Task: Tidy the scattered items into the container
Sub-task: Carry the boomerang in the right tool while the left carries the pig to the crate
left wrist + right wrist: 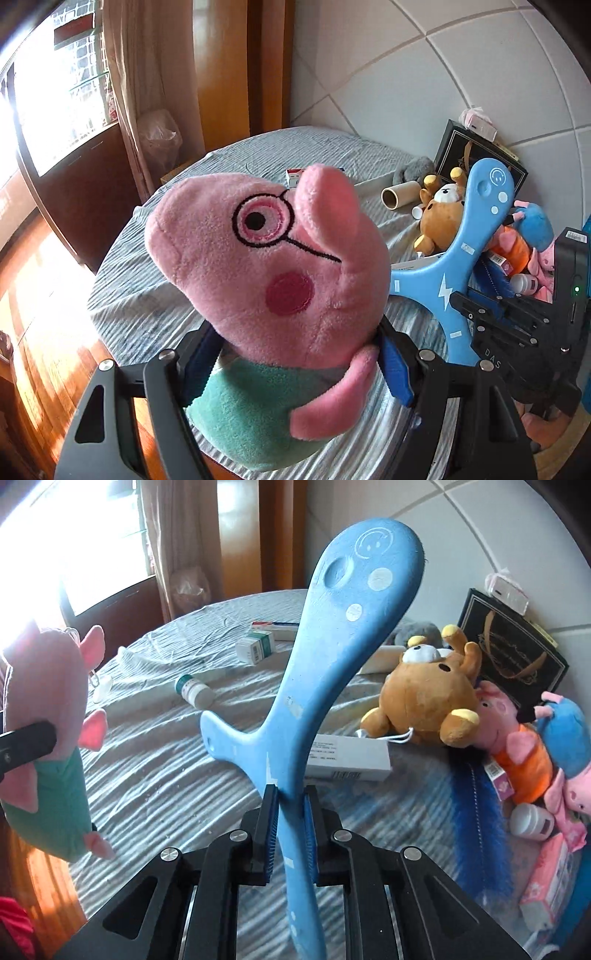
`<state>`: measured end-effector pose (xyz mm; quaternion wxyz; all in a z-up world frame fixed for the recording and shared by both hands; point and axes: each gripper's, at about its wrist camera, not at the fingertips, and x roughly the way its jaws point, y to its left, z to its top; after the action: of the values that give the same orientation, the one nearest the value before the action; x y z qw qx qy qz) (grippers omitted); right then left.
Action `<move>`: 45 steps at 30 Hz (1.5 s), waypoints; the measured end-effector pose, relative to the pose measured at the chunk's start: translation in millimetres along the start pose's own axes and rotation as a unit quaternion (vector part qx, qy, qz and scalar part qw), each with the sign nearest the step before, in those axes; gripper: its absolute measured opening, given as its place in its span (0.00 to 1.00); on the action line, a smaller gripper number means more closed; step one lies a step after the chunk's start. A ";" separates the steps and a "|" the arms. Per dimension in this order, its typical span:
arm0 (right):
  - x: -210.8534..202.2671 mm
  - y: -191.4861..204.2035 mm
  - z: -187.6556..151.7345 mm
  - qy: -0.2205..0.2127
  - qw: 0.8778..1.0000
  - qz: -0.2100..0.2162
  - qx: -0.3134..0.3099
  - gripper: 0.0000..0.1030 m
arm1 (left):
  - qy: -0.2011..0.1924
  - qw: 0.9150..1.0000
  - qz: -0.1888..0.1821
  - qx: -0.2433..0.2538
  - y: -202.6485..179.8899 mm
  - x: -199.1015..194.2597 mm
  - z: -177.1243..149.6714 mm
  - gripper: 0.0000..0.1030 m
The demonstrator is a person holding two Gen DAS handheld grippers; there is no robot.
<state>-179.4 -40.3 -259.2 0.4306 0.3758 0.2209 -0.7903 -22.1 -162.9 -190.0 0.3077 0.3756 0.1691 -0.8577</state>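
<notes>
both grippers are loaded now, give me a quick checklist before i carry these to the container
1. Left gripper shut on the pig plush: ok.
2. Right gripper shut on the blue boomerang: ok.
3. Both items lifted off the bedspread: ok.
4. Boomerang clear of the brown bear plush: ok.
5. Container located: cannot tell, no bin clearly in view.
6. Scattered items all collected: not ok, the medicine bottle remains.

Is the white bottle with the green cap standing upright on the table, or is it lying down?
Lying down: the white bottle rests on its side on the striped tablecloth, cap pointing left.
</notes>
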 end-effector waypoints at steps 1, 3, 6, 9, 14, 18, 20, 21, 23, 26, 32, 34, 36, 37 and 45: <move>-7.7 -1.8 2.4 -0.006 1.000 -0.004 0.006 0.11 | -0.006 1.000 -0.007 0.003 -1.9 -5.2 3.5 0.73; -28.9 -6.0 7.1 -0.028 0.999 -0.012 0.017 0.10 | -0.019 1.000 -0.020 0.011 -8.5 -16.4 10.8 0.73; -62.6 -8.4 17.2 -0.058 0.998 -0.031 0.019 0.09 | -0.037 0.998 -0.045 0.024 -22.2 -31.5 21.9 0.73; -95.1 -11.4 26.6 -0.084 0.995 -0.055 0.020 0.08 | -0.050 0.996 -0.071 0.036 -35.4 -45.4 30.3 0.73; -148.6 -21.4 32.5 -0.125 0.987 -0.100 0.032 0.08 | -0.070 0.990 -0.108 0.061 -61.1 -65.5 38.8 0.73; -192.4 -33.8 36.5 -0.155 0.977 -0.139 0.035 0.08 | -0.082 0.983 -0.141 0.089 -90.2 -80.1 46.8 0.73; -216.1 -40.6 37.6 -0.171 0.970 -0.166 0.037 0.08 | -0.090 0.978 -0.159 0.104 -108.2 -90.0 50.0 0.73; -228.3 -45.6 38.1 -0.180 0.967 -0.177 0.040 0.08 | -0.095 0.975 -0.168 0.112 -117.8 -96.1 52.4 0.73; -255.7 -56.4 38.9 -0.196 0.959 -0.201 0.048 0.08 | -0.108 0.968 -0.186 0.128 -137.1 -109.6 57.5 0.73; -298.7 -70.7 36.2 -0.216 0.945 -0.238 0.057 0.08 | -0.127 0.956 -0.215 0.154 -169.9 -131.1 64.7 0.73; -391.1 -112.9 11.8 -0.244 0.911 -0.319 0.094 0.08 | -0.160 0.923 -0.283 0.207 -264.3 -181.2 76.0 0.73; -421.3 -131.5 -3.0 -0.247 0.899 -0.346 0.109 0.08 | -0.169 0.910 -0.306 0.223 -303.8 -200.9 77.7 0.73; -451.0 -151.5 -20.6 -0.247 0.886 -0.373 0.122 0.08 | -0.182 0.896 -0.329 0.235 -345.7 -224.0 77.5 0.73; -466.6 -162.6 -30.9 -0.246 0.879 -0.387 0.129 0.08 | -0.187 0.889 -0.341 0.241 -366.8 -235.6 76.4 0.73; -551.8 -282.6 -110.6 -0.219 0.859 -0.431 0.171 0.08 | -0.165 0.860 -0.395 0.278 -548.6 -293.0 51.1 0.73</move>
<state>-182.7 468.3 112.1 0.0139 0.1278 0.1221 -0.9842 -254.1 341.3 95.4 -0.1509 0.2005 0.0046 -0.9680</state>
